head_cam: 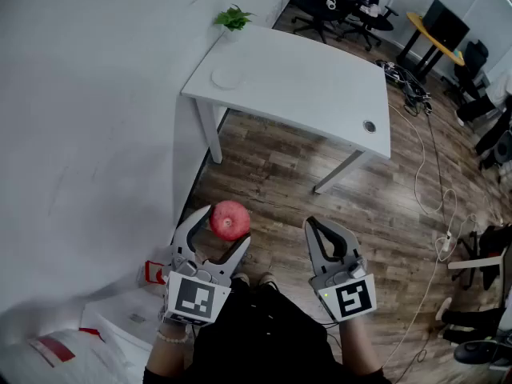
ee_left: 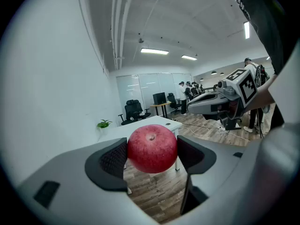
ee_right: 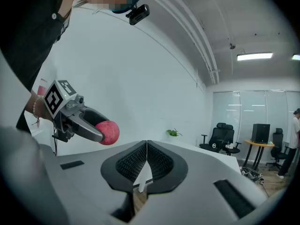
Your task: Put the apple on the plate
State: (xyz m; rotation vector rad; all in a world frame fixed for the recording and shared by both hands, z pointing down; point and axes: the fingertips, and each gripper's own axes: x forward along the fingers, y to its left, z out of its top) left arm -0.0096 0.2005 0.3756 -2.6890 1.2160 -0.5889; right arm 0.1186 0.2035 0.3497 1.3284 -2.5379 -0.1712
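Observation:
A red apple sits clamped between the pads of my left gripper, held in the air above the wood floor; both pads press its sides in the left gripper view, apple. My right gripper is beside it to the right, jaws together with nothing between them, gripper. From the right gripper view the apple shows at the left. A white plate lies on the white table ahead, near its left end.
A small potted plant stands at the table's far left corner. A white wall runs along the left. Office chairs and a yellow table stand beyond; cables trail over the floor at the right. Bags lie at the lower left.

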